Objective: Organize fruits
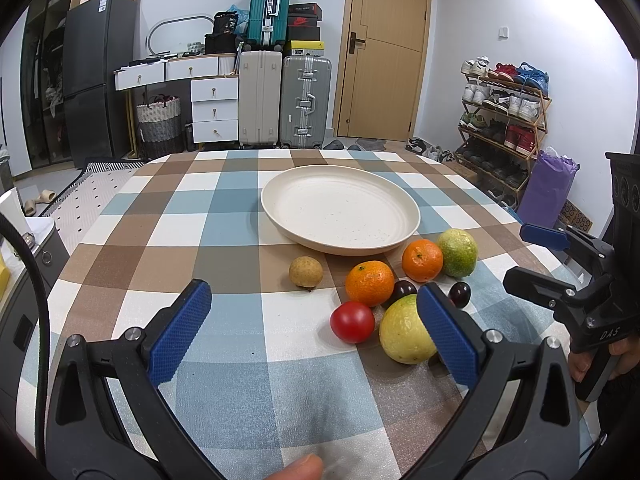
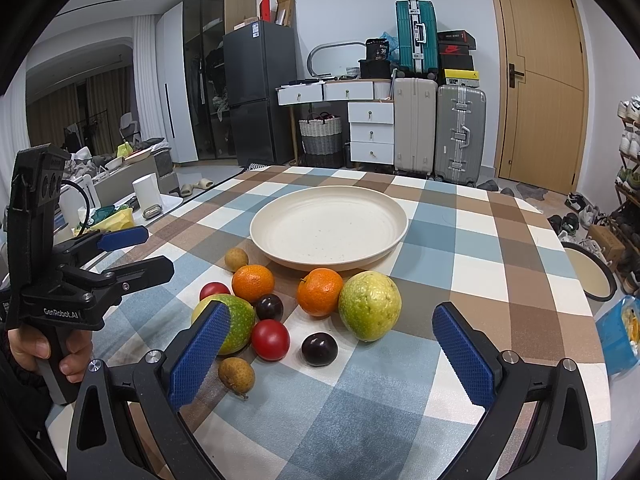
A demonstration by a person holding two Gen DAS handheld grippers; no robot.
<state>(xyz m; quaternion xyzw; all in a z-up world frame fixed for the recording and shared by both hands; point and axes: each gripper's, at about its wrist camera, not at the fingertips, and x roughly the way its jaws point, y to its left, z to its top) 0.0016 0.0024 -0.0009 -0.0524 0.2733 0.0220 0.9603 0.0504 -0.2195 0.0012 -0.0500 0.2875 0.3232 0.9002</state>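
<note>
Right wrist view: round speckled plate [image 2: 329, 230], glossy tomato [image 2: 271, 339], both textured-pad grippers [image 2: 332, 354] released.

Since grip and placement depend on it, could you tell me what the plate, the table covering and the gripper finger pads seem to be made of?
Plate: matte cream with fine specks and concentric ridges, probably ceramic or melamine. Table covering: checked cloth, faintly woven, no gloss, likely fabric. Finger pads: blue, knurled, looks like rubber or soft plastic on black hard-plastic arms.

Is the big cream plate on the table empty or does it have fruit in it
Empty. The plate shows only bare cream surface in both views; the fruit all sits on the tablecloth beside it.
</note>
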